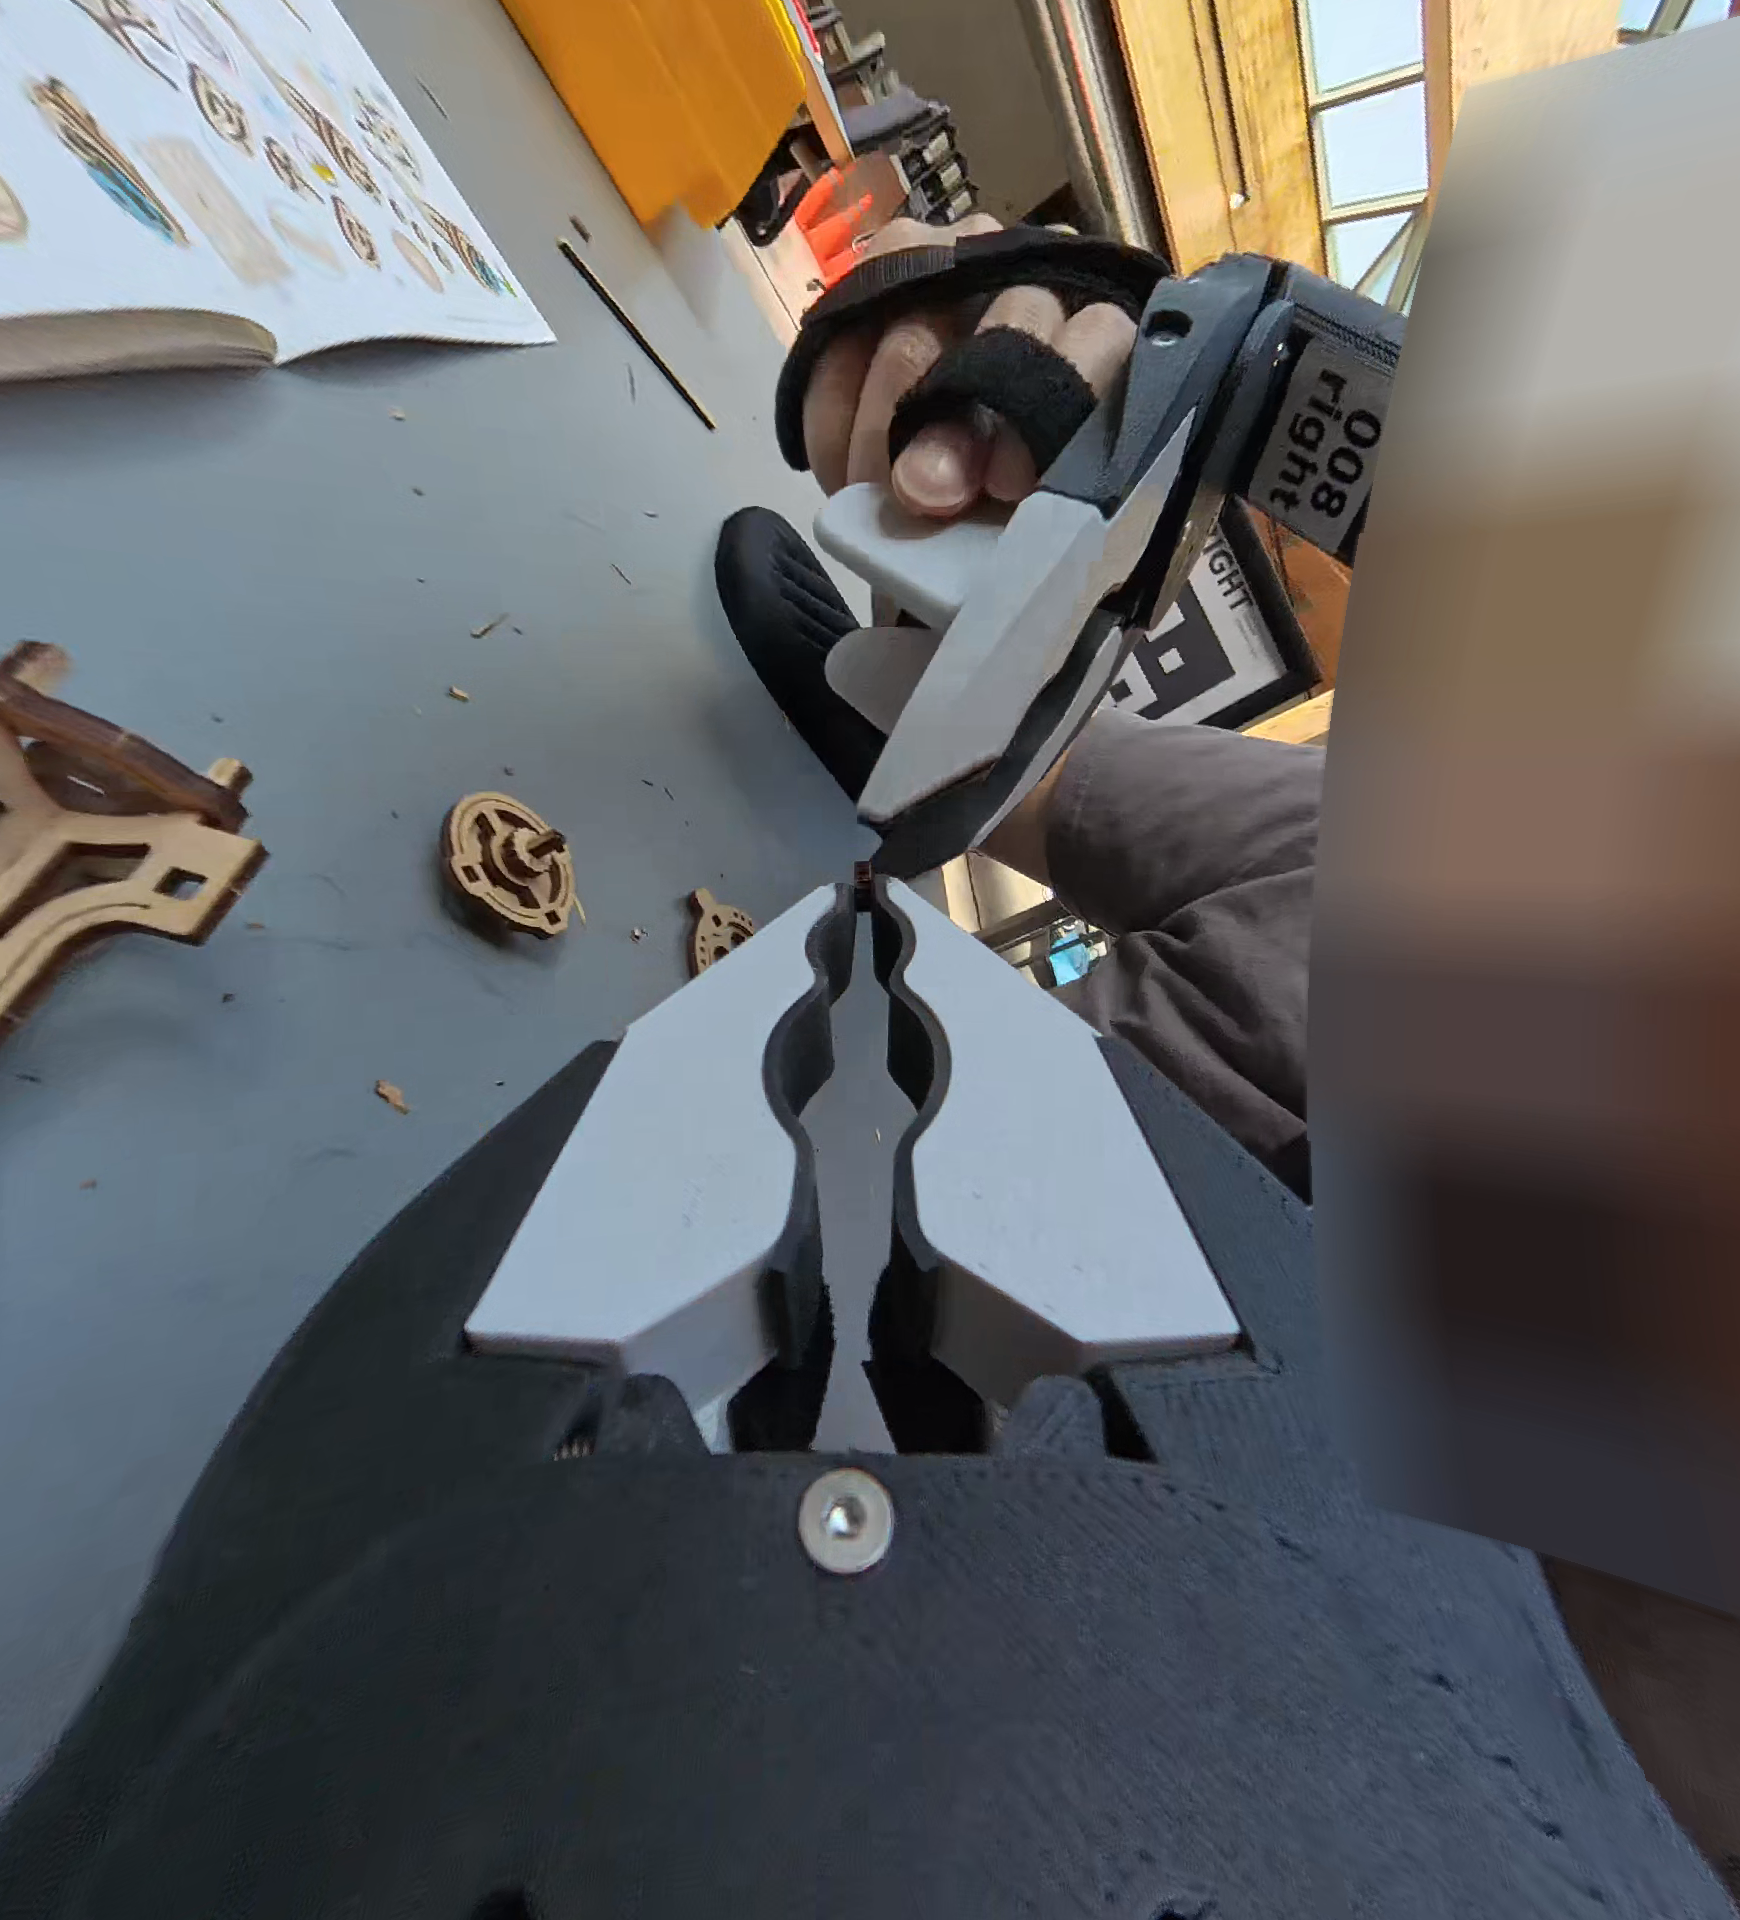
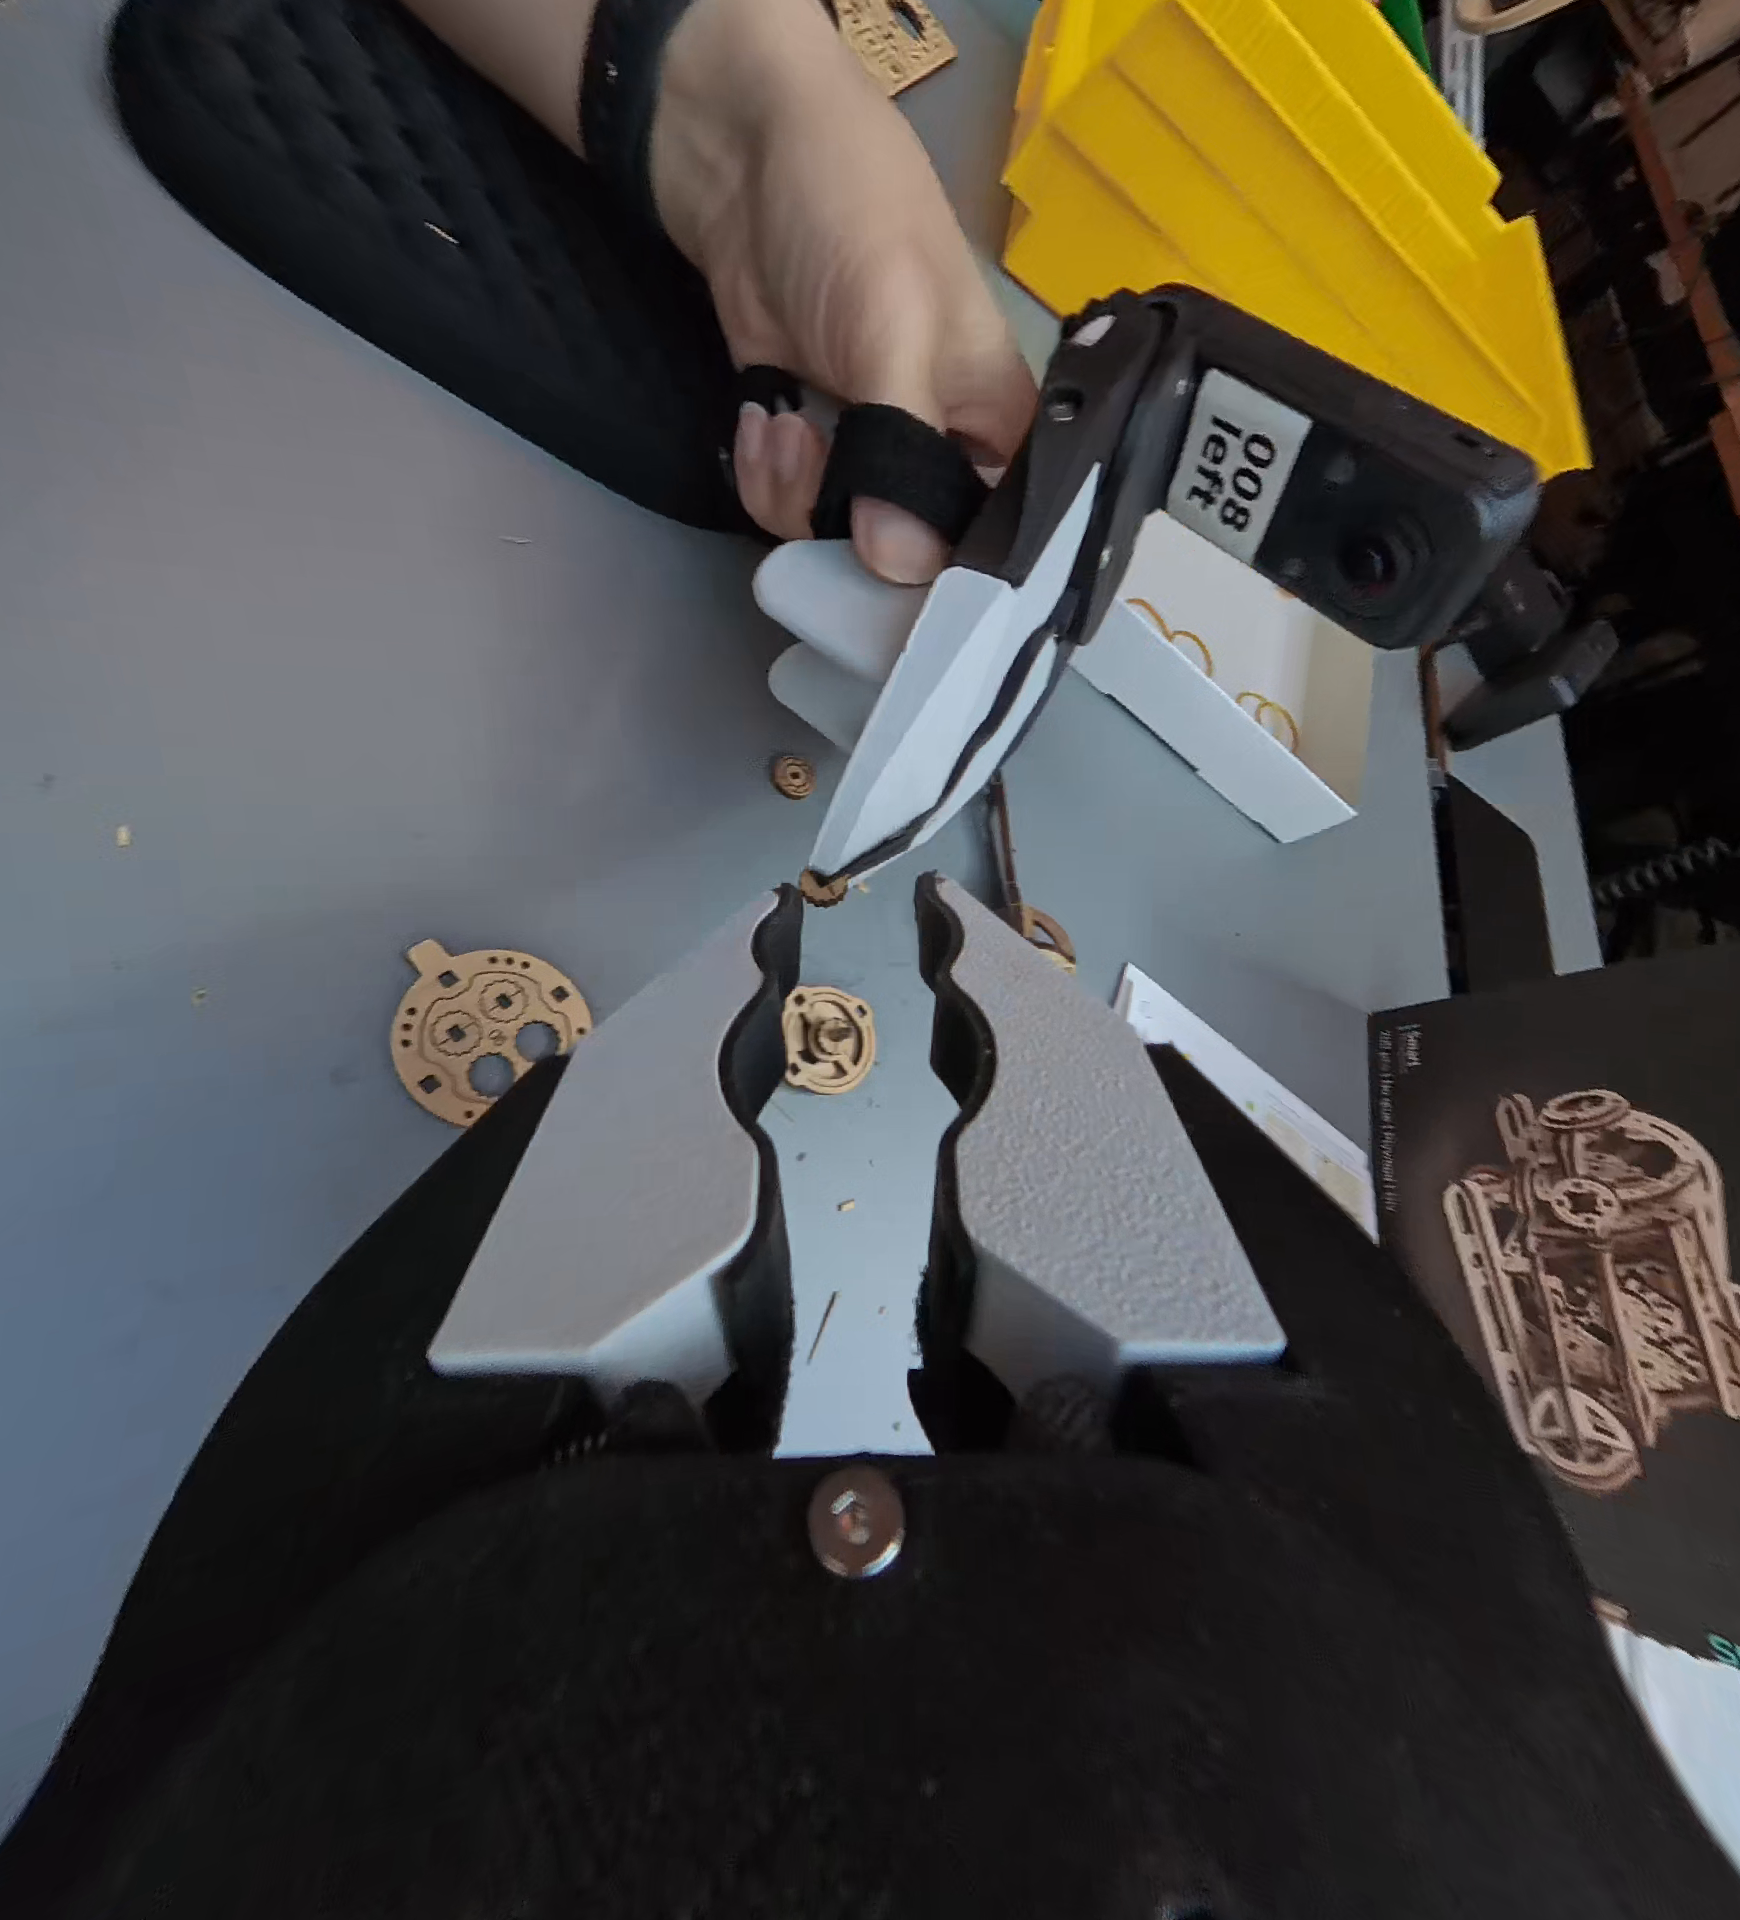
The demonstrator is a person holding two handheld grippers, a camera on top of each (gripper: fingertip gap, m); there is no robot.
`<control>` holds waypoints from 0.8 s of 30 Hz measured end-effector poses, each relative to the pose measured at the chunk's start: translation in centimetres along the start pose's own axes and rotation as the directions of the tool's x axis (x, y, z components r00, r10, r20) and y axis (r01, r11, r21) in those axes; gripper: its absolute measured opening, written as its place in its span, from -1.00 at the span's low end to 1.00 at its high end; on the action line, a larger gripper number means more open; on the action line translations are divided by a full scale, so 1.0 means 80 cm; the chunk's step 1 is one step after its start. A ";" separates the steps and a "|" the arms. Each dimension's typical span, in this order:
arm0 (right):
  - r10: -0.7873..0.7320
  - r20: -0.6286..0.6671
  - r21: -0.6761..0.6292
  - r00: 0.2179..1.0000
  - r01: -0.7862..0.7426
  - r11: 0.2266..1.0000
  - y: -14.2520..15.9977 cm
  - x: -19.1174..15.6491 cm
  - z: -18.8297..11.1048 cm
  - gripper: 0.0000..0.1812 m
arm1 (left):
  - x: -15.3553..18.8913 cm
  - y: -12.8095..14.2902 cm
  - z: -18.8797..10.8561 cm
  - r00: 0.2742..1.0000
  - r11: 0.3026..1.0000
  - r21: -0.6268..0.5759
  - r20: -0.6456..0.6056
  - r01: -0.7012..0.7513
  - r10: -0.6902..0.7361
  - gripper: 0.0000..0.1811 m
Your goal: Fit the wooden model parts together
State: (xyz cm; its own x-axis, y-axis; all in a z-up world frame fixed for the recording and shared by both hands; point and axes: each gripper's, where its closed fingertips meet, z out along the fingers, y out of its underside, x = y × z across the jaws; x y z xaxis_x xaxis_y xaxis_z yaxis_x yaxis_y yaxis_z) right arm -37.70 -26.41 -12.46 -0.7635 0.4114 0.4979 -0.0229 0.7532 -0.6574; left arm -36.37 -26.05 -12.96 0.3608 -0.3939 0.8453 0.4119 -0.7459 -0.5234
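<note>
Left wrist view: left claw shut down to a sliver, pinching a small gear at the very tips, seen edge-on and dark. Meeting that gear from above, right claw, side-on, gap not readable from this side. Left of the gear on the grey table, a round wooden hub with a peg standing up; farther left of the gear, a large wooden frame. Far up-left of the gear, an open instruction booklet.

Right wrist view: right claw parted to a moderate gap, gripping nothing, left fingertip just beside the gear. Gear held off the table by the left claw, teeth showing. Just below the gear, framed between the open fingers, the hub lying on the table. Lower left of the gear, a flat perforated disc. Well up-right of the gear, yellow bins; lower right of the gear, a black box picturing a wooden model.
</note>
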 end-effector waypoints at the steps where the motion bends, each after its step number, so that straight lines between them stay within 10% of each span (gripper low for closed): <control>1: 0.010 0.045 -0.005 0.999 -0.010 1.000 0.001 -0.009 0.002 -0.76 | 0.002 0.003 0.003 1.000 1.000 -0.016 -0.006 -0.001 0.001 -0.99; 15: -0.047 0.140 -0.009 0.989 0.048 0.999 -0.004 -0.036 0.001 -0.92 | 0.007 0.022 0.012 0.993 0.986 -0.131 0.047 -0.102 0.109 -0.99; 24: 0.107 0.124 -0.061 0.987 -0.100 0.993 0.028 -0.021 0.007 -0.92 | -0.008 -0.018 -0.012 0.985 0.989 0.053 0.114 -0.138 0.131 -0.65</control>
State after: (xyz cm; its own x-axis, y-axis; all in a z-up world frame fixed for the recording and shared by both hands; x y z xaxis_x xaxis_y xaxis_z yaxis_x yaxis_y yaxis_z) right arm -36.81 -25.71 -15.06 -0.8355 0.4229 0.3507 0.0929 0.7379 -0.6685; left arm -37.99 -25.20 -12.63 0.5044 -0.4246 0.7519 0.4024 -0.6549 -0.6397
